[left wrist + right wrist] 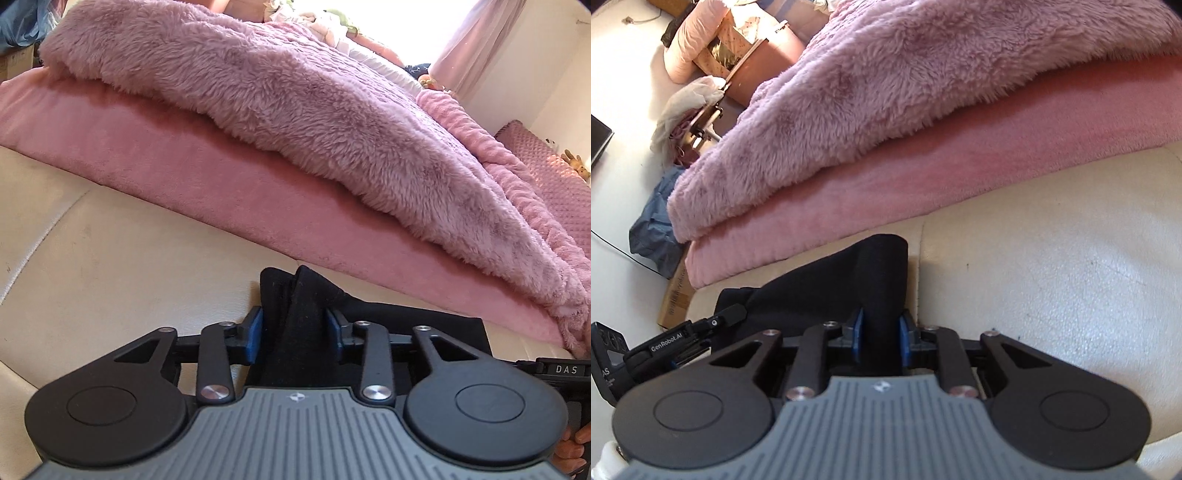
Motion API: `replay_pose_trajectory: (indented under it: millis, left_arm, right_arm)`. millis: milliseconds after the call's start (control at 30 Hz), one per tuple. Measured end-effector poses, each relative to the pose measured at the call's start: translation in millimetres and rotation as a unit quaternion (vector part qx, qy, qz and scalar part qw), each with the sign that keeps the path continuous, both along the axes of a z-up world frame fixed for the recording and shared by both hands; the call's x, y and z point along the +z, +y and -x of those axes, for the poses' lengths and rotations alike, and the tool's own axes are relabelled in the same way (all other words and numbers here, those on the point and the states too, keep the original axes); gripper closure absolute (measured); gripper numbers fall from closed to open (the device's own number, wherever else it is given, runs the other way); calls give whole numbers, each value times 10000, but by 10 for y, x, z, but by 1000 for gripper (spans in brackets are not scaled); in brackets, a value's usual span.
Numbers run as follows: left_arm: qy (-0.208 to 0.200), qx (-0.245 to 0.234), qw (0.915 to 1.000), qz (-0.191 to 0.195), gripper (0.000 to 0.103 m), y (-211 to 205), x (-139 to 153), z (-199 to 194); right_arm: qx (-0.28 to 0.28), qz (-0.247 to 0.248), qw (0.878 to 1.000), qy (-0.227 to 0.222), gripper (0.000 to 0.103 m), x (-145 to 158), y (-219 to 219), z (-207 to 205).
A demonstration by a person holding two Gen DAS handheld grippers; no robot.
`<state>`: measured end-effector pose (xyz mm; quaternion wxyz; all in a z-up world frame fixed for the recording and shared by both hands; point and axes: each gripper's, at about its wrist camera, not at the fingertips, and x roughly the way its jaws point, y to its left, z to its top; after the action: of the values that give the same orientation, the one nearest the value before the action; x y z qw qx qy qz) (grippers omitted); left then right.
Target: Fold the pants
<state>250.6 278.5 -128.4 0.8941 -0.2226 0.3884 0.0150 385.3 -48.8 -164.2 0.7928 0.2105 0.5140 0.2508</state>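
- Left gripper [295, 332]: jaws partly spread, a bunched ridge of the black pants [295, 314] standing between the blue pads [255, 334]; left pad against the cloth, a sliver of gap at the right pad. Firm pinch or not: cannot tell.
- Right gripper [881, 330]: jaws narrow, blue pads [857, 330] pressed on both sides of a fold of pants [882, 266]. Pinching it.
- Pants: dark, lower centre of both views, lying on the cream surface [110, 251]; raised into a peak at each gripper, flat cloth running between them.
- Pink blanket [184, 158] edge just above the pants; fluffy mauve throw [258, 85] across the upper frame.
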Motion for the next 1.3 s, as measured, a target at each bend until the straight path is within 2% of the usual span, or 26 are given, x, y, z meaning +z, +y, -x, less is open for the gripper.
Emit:
replay_pose_trajectory:
  millis: [33, 100, 167, 267, 333, 433, 567, 633, 767, 800, 867, 933, 1033, 1133, 1200, 1300]
  left_arm:
    - [-7, 6, 10000, -26, 60, 8, 21, 14]
    - [-63, 101, 9999, -6, 61, 35, 84, 46]
    - [-220, 491, 9984, -168, 62, 76, 189, 143]
    - [-395, 696, 9968, 32, 61, 131, 320, 236]
    - [-515, 619, 9967, -38, 61, 59, 406, 254]
    - [-577, 228, 9972, -408, 64, -160, 449, 192]
    - [-312, -108, 9956, -881, 70, -390, 341, 99]
    - [-155, -80, 9954, -944, 72, -402, 257, 81]
    - [104, -57, 9929, -1184, 72, -382, 144, 34]
    - [116, -46, 9933, -1149, 71, -366, 137, 30]
    - [165, 27, 9937, -1108, 69, -335, 147, 17]
    - [226, 139, 9931, -1146, 70, -339, 197, 52]
    - [8, 57, 9936, -1130, 71, -362, 356, 173]
    - [-88, -64, 9929, -1181, 71, -405, 496, 365]
    - [-78, -139, 9922, -1238, 72, -429, 567, 495]
    - [-46, -204, 9918, -1261, 72, -448, 625, 675]
  right_arm:
    - [31, 78, 10000, -33, 88, 4, 16, -6]
    - [105, 345, 9992, -171, 80, 64, 68, -5]
    - [149, 575, 9975, -383, 80, 149, 81, 16]
    - [202, 825, 9942, -664, 80, 268, 68, 53]
    - [206, 1001, 9903, -937, 80, 365, 87, 93]
    - [232, 1395, 9781, -1525, 81, 527, 192, 179]
    - [689, 1594, 9629, -2064, 86, 630, 405, 257]
    - [904, 1683, 9603, -2032, 89, 581, 502, 250]
    - [940, 1936, 9613, -1720, 98, 390, 578, 151]
    - [960, 2005, 9610, -1648, 102, 342, 593, 127]
    - [961, 2067, 9609, -1573, 103, 290, 620, 93]
    - [952, 2109, 9608, -1529, 103, 291, 627, 60]
    - [973, 2139, 9583, -1627, 101, 411, 633, 118]
    - [1048, 2025, 9580, -1740, 100, 539, 604, 307]
    - [1098, 1944, 9583, -1783, 95, 617, 595, 491]
    - [1217, 1861, 9576, -1832, 95, 704, 588, 803]
